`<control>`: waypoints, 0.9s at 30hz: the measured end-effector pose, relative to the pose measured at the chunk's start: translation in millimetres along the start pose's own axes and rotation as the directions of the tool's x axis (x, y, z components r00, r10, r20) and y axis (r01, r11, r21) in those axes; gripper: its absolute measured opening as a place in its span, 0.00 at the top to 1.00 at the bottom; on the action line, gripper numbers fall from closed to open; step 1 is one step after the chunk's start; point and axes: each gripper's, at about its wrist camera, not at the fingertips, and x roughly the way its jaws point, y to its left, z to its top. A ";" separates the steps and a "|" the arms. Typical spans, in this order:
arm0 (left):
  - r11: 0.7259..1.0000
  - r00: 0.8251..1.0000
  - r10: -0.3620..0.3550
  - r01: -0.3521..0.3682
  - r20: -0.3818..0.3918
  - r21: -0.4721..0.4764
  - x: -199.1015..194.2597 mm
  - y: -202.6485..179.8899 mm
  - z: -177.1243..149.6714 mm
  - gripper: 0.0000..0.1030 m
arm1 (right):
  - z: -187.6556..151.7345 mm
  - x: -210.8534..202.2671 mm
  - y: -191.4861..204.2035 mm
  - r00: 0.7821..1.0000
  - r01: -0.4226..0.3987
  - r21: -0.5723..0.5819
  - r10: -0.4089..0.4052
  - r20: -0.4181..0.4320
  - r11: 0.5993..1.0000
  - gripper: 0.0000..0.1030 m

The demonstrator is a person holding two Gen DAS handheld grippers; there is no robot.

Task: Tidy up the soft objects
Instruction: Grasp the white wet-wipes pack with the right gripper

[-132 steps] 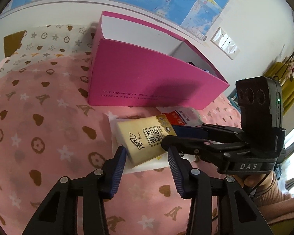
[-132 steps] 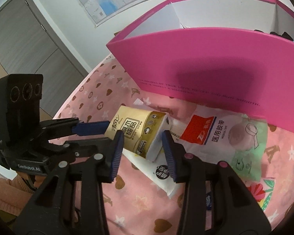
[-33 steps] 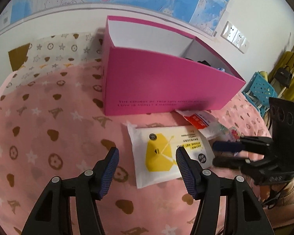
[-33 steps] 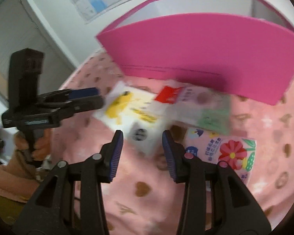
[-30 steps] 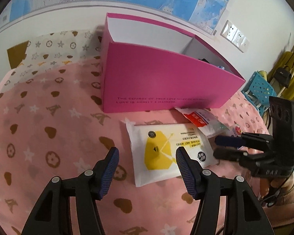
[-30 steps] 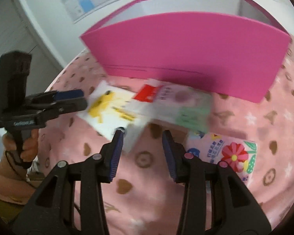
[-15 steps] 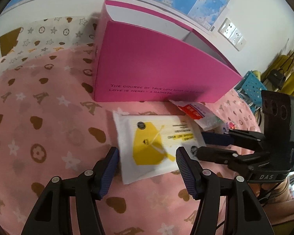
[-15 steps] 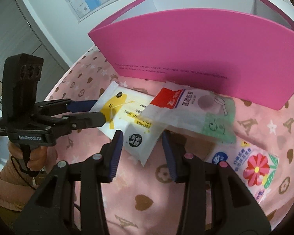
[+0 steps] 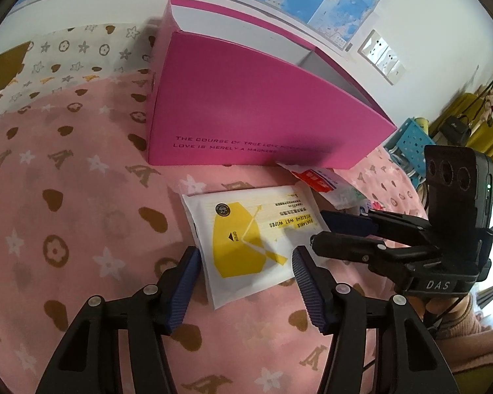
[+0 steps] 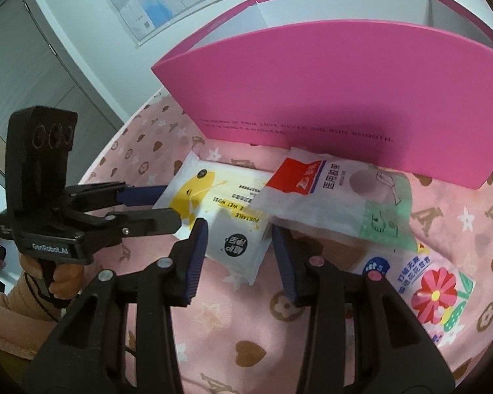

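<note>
Wet wipes pack [image 9: 246,239] both views, flower pack [image 10: 434,292] — right wrist only

My jaws' ribbed blue pads [image 9: 184,282] look rubbery; the wipes pack [image 9: 246,236] is glossy plastic, the pink box [image 9: 246,111] matt card.

A white wet-wipes pack [image 9: 246,239] with a yellow flap lay flat between the left gripper's [image 9: 246,272] parted pads; a red-and-white pouch [image 10: 335,197] overlapped its far corner.
</note>
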 end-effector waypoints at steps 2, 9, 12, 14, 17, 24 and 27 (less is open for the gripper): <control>1.000 1.000 0.003 -0.003 0.001 0.004 -1.2 -2.1 -1.8 0.44 | -1.4 -2.5 -0.4 1.000 -0.027 0.012 0.027 0.007 1.000 0.58; 1.000 1.000 0.006 -0.006 0.018 0.010 -13.1 -4.7 -8.1 0.44 | -7.1 -8.1 8.4 0.999 -0.054 -0.006 0.054 0.003 0.999 0.58; 1.000 0.999 0.016 -0.017 0.036 0.022 -22.9 -9.0 -9.1 0.44 | -7.4 -12.5 13.6 0.998 -0.065 -0.017 0.065 0.008 0.998 0.58; 0.999 0.999 0.025 -0.027 0.049 0.036 -29.1 -12.8 -10.8 0.44 | -7.4 -16.8 17.1 0.997 -0.072 -0.025 0.072 0.016 0.997 0.58; 0.998 0.997 0.032 -0.036 0.069 0.056 -39.6 -19.0 -11.4 0.44 | -7.7 -24.9 23.4 0.996 -0.080 -0.041 0.081 0.031 0.996 0.58; 0.994 0.995 -0.043 0.034 0.086 0.106 -50.8 -41.6 -11.8 0.50 | -6.1 -32.9 45.0 0.987 -0.149 -0.107 0.154 0.037 0.983 0.86; 0.987 0.996 0.017 -0.032 0.091 0.158 -46.5 -53.2 -14.0 0.51 | -6.4 -29.6 42.3 0.994 -0.102 -0.101 0.106 0.029 0.990 0.85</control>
